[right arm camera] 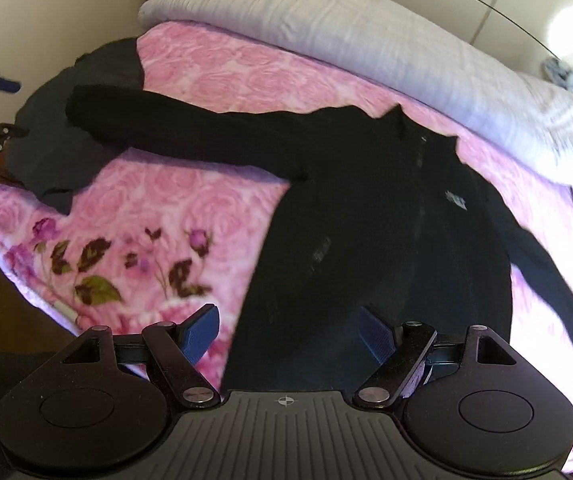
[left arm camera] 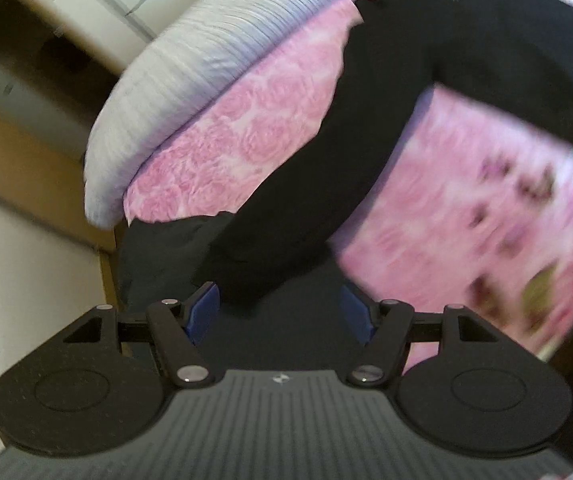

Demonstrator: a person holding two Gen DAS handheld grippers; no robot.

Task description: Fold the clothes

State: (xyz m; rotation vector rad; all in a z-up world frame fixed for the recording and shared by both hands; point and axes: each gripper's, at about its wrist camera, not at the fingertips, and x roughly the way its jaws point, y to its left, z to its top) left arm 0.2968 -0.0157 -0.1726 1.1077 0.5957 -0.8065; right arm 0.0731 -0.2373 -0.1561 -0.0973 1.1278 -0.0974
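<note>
Right wrist: black jacket (right arm camera: 386, 216) spread on pink blanket (right arm camera: 190, 208).

Two garments lie on the bed: one black jacket (right arm camera: 386, 208) spread flat with its two sleeves out to either side, and one dark grey garment (right arm camera: 58, 148) bunched under the end of one sleeve. Under them is one pink rose-print blanket (right arm camera: 190, 200), and along its far edge one long pale grey ribbed pillow (right arm camera: 326, 28), with one small blue-and-white object (right arm camera: 566, 72) at the far end, too blurred to identify. Two grippers show, the right gripper (right arm camera: 286, 332) and the left gripper (left arm camera: 282, 308), each with two blue-padded fingers spread apart.
</note>
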